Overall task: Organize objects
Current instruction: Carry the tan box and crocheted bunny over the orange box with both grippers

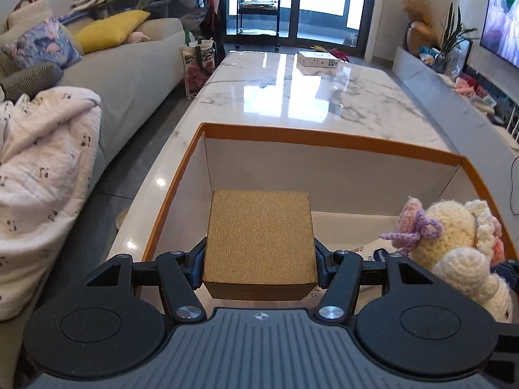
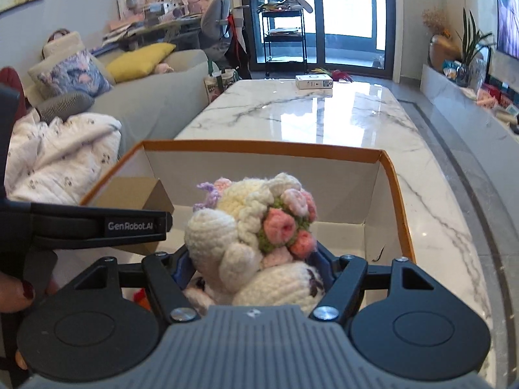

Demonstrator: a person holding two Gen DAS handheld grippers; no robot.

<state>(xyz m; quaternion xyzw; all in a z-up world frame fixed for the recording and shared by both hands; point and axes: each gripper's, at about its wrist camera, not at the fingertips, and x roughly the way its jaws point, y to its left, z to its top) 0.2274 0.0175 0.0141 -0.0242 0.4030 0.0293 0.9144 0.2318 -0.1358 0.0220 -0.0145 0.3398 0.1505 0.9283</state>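
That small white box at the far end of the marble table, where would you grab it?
Across the two long side faces of the flat white cardboard box, coming down from above. It lies flat on the marble table, low and rectangular, so its narrower width probably suits the fingers best.

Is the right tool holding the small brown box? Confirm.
No, the right tool grips the crocheted doll; the left tool holds the brown box.

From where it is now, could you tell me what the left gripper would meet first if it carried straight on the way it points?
Probably the far wall of the orange-rimmed box. The left gripper holds the tan box inside it, pointing at that white wall; depth is unclear.
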